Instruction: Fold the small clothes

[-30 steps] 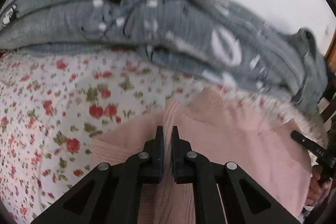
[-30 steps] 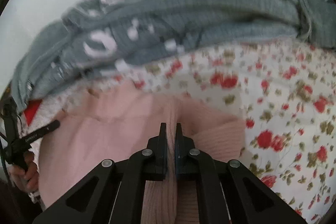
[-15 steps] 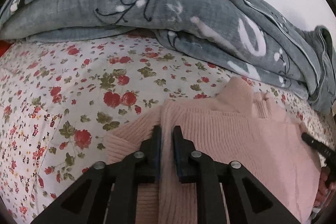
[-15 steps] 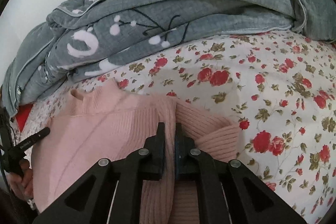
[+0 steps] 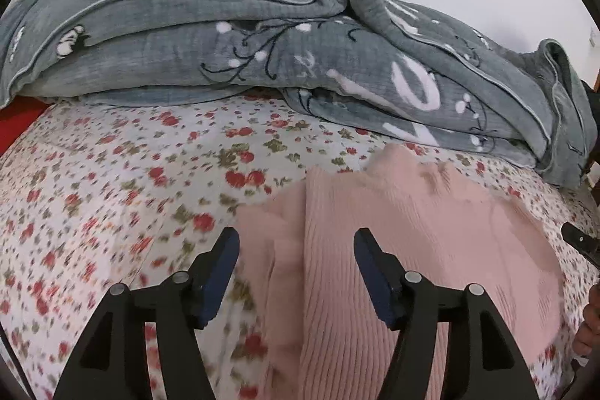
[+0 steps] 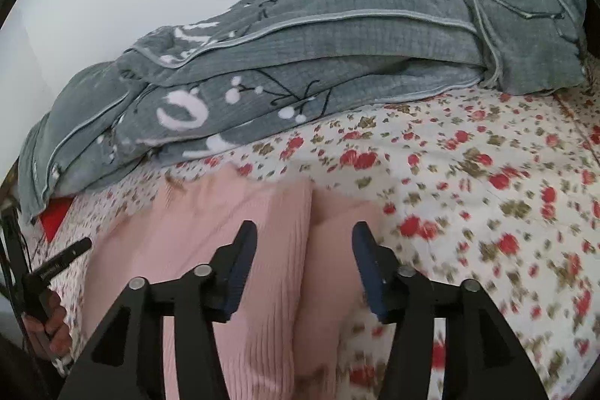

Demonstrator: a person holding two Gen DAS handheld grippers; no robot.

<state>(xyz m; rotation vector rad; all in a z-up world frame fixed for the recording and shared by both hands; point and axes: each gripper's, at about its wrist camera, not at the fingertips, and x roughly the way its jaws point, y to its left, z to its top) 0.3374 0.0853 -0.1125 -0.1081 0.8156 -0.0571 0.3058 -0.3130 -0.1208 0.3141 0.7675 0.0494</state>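
Note:
A pink ribbed knit sweater lies flat on the floral bedsheet, collar toward the grey quilt. My left gripper is open and empty, its jaws wide apart over the sweater's left shoulder edge. In the right wrist view the same sweater lies below my right gripper, which is open and empty over the sweater's right shoulder fold. Each view shows the other gripper's handle at the frame edge.
A bunched grey quilt with white patterns lies along the back of the bed, also in the right wrist view. A white wall stands behind it. A red patch shows at the bed's edge.
Both grippers were shut on the sweater's shoulders; both have opened wide and let go. The sweater now lies on the sheet, and both grippers have pulled back slightly.

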